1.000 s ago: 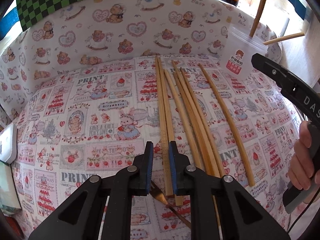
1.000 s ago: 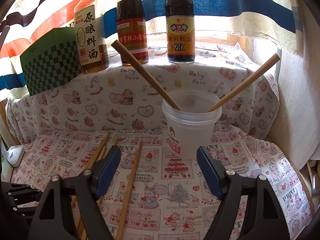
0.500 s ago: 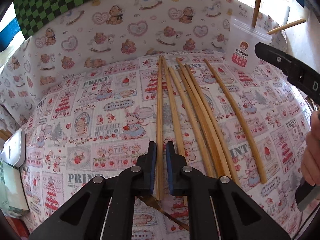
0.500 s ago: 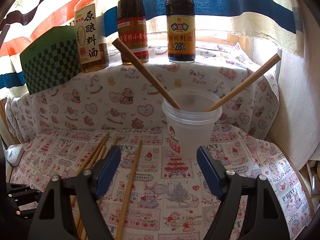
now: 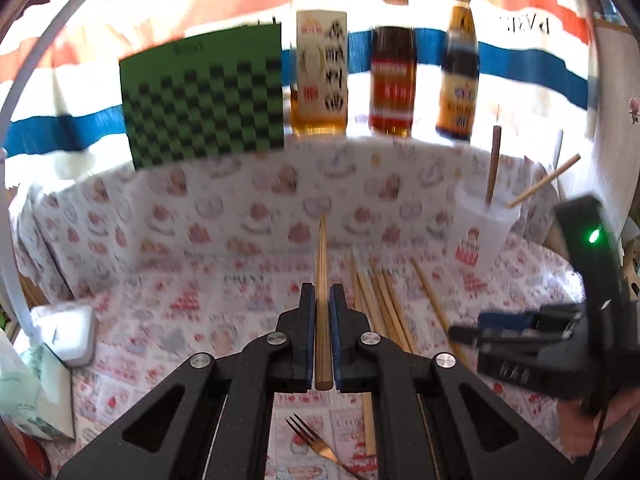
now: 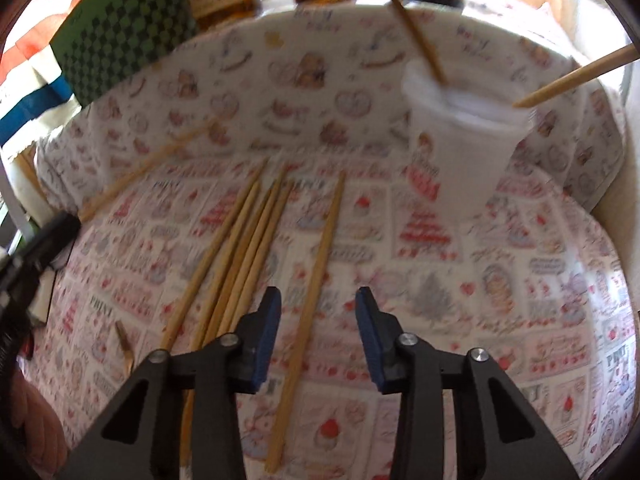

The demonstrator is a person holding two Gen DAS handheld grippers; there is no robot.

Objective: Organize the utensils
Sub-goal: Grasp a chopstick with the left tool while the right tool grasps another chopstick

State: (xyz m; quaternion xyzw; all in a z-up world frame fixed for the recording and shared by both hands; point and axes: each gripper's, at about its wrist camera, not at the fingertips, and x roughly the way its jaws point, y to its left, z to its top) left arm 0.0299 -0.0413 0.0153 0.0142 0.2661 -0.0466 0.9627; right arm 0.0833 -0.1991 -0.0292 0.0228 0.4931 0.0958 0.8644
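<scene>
Two chopsticks already stand in the cup (image 5: 482, 232) near the counter's back right corner; the left gripper (image 5: 320, 312) clamps a third chopstick (image 5: 321, 280), lifted. The right gripper (image 6: 318, 312) gapes wide over a loose chopstick (image 6: 316, 272); four more chopsticks (image 6: 244, 248) and a fork (image 5: 316, 442) remain on the counter.

Strong daylight comes from behind the 3 glass sauce bottles (image 5: 390, 64) and the red, white and blue striped curtain (image 5: 520, 52), blowing out the upper background. Motion blur smears the cartoon-printed white tablecloth (image 6: 500, 280) and the translucent plastic cup (image 6: 464, 128) in both views. Fisheye distortion bends the edges, with dark vignetting at the corners.
</scene>
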